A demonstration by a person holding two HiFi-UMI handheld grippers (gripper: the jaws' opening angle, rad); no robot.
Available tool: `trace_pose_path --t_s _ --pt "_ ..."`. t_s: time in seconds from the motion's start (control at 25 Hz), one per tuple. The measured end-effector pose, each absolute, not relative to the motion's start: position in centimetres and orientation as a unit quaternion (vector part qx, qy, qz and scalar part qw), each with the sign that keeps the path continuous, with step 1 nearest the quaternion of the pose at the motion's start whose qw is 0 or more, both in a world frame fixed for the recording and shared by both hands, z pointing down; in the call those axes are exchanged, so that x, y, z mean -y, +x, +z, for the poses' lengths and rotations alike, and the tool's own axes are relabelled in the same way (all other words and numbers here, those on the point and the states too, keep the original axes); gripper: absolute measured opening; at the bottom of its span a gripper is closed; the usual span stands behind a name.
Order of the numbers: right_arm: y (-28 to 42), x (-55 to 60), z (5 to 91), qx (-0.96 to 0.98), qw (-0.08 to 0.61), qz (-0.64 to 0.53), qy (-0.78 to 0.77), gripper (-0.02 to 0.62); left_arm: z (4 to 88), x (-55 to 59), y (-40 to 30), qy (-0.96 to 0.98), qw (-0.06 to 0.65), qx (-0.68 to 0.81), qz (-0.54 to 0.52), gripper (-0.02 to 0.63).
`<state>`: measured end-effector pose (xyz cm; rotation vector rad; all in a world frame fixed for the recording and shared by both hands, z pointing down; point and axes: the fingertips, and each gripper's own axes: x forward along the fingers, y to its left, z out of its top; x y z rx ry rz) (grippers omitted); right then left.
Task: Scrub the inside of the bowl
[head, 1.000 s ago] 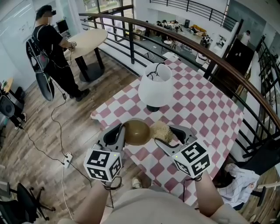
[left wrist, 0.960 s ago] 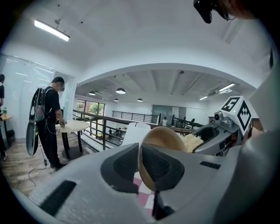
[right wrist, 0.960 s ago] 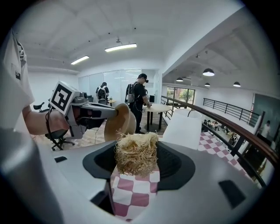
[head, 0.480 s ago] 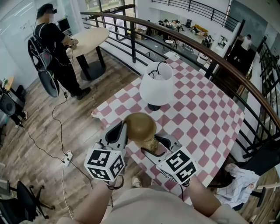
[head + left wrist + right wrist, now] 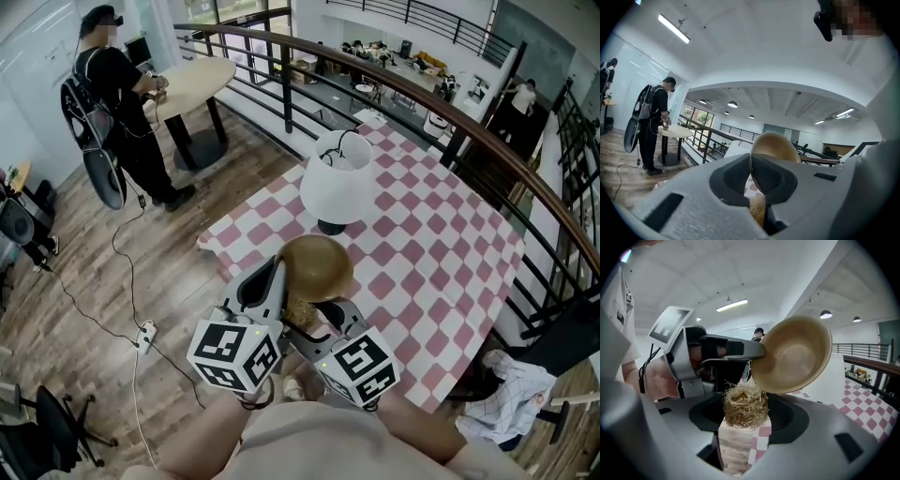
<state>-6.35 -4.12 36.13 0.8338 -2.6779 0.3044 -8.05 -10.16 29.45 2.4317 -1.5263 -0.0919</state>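
A brown bowl (image 5: 317, 265) hangs in the air above the near edge of the checked table (image 5: 431, 244), tipped on its side. My left gripper (image 5: 277, 274) is shut on its rim; in the left gripper view the rim (image 5: 751, 161) runs between the jaws with the bowl (image 5: 774, 143) beyond them. My right gripper (image 5: 306, 315) sits just below the bowl, shut on a straw-coloured scrubber (image 5: 300, 309). In the right gripper view the scrubber (image 5: 745, 406) lies between the jaws of the right gripper (image 5: 745, 414), right under the bowl's open inside (image 5: 794, 355).
A white lamp (image 5: 339, 187) stands on the table beyond the bowl. A dark curved railing (image 5: 487, 141) runs behind the table. A person (image 5: 112, 103) stands at a round table (image 5: 187, 84) far left. Cables lie on the wooden floor (image 5: 122, 281).
My right gripper has carried the scrubber leftward from beside the bowl to below it, close to the left gripper. The bowl has risen a little and tipped further.
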Motion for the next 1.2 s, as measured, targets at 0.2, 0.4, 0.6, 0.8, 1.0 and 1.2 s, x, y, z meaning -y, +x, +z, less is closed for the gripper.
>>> trace_pose_path --t_s 0.2,0.4,0.6,0.8,1.0,1.2 --pt "-5.8 4.3 36.5 0.932 0.137 0.114 0.314 0.25 30.4 10.2 -8.7 0.834 0.142 0.532 -0.036 0.026" --pt "-4.2 5.1 36.8 0.923 0.126 0.119 0.344 0.25 31.1 10.1 -9.8 0.826 0.144 0.544 -0.026 0.026" --pt "-2.2 6.1 36.4 0.915 0.132 0.099 0.367 0.25 31.7 10.3 -10.7 0.819 0.144 0.556 -0.013 0.026" --pt "-0.2 7.3 36.1 0.905 0.143 0.087 0.392 0.25 32.7 10.6 -11.1 0.819 0.142 0.556 0.006 0.026" --pt "1.6 7.9 35.7 0.899 0.131 0.098 0.407 0.25 32.7 10.4 -10.7 0.833 0.132 0.537 0.031 0.026" --pt "3.5 9.0 34.4 0.896 0.113 0.1 0.417 0.25 32.6 10.0 -10.0 0.844 0.083 0.52 0.097 0.025"
